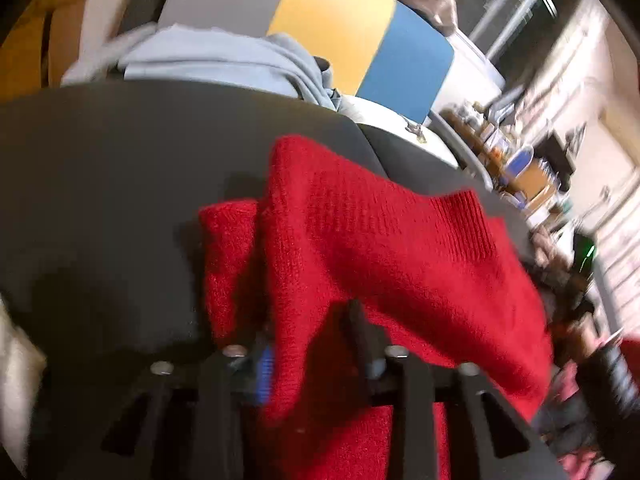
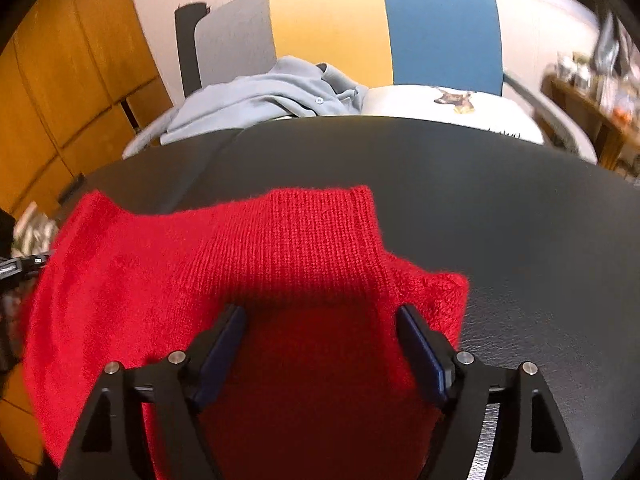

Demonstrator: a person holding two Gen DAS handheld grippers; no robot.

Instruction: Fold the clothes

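Your left gripper (image 1: 316, 344) is pinched down on a lifted fold of the red sweater (image 1: 360, 240), the knit bunched between its narrow fingers; keep that pinch firm and carry the fold across in one smooth sweep, low over the surface, so the cloth does not drag the layers beneath out of line. Your right gripper (image 2: 320, 332) hovers with its fingers wide apart above the sweater's near part, holding nothing; I'd judge it best used to pin the cloth flat just beside the fold line while the left hand travels, or to take the opposite corner so both edges land together. Watch the ribbed collar (image 2: 320, 232); it stands up at the far edge and could twist under.

The sweater is a fuzzy, bright red knit, soft and likely to cling to itself; it lies spread on the dark leather surface (image 2: 520, 220), one edge hanging toward the left in the right wrist view. Beyond it rest a pale blue shirt (image 2: 260, 100) and a white garment (image 2: 440, 108), close together, before a chair back (image 2: 380, 24) in grey, yellow and blue.
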